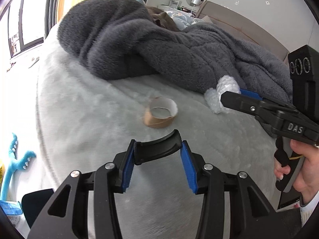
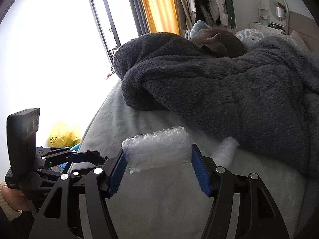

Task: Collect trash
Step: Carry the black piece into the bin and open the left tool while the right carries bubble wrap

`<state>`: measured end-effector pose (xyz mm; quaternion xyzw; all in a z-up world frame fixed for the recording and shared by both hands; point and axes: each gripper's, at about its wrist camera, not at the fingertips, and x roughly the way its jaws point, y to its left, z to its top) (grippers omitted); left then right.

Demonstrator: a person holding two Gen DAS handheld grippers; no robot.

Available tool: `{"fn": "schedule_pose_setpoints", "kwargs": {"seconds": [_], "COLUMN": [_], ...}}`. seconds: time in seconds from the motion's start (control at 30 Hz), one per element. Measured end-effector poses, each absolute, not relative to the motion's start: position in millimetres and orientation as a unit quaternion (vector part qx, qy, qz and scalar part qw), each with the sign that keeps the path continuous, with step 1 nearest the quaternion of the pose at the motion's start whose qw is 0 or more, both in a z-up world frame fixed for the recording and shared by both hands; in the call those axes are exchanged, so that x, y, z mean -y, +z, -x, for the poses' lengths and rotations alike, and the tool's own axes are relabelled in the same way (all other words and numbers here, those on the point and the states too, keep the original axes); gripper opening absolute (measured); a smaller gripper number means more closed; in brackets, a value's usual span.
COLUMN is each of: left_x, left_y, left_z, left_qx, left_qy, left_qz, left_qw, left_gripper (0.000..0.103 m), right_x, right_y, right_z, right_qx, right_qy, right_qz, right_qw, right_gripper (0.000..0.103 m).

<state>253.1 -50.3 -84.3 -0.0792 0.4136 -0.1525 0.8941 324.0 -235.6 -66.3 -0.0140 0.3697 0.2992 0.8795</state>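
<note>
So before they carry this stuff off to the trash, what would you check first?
1. Right hand-held gripper shut on the bubble wrap: ok.
2. Left hand-held gripper shut on the curved black plastic piece: ok.
3. Bubble wrap free of the grey fleece blanket: cannot tell, its tail lies at the blanket's edge.
4. Tape roll collected: not ok, it sits on the bed.
5. Cat clear of both grippers: ok.

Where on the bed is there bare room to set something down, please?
Bare grey bedcover lies left of the tape roll, toward the window-side edge, and between that roll and the left gripper. It is crowded along the dark fleece blanket, where the right gripper holds bubble wrap.
</note>
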Motion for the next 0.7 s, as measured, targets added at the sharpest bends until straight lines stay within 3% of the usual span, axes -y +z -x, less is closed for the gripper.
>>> {"fn": "schedule_pose_setpoints", "kwargs": {"seconds": [0.7], "left_x": [-65.0], "left_y": [-73.9], "left_z": [-215.6], "left_qx": [-0.415], "left_qy": [-0.096], "left_qz": [0.088], "left_qw": [0.901], "left_gripper": [0.047], "right_x": [110.9], "right_y": [-65.4], "right_z": [-314.8], "right_qx": [-0.377], "right_qy": [0.362], "right_qz": [0.016], "right_qw": [0.853], "right_gripper": [0.064]}}
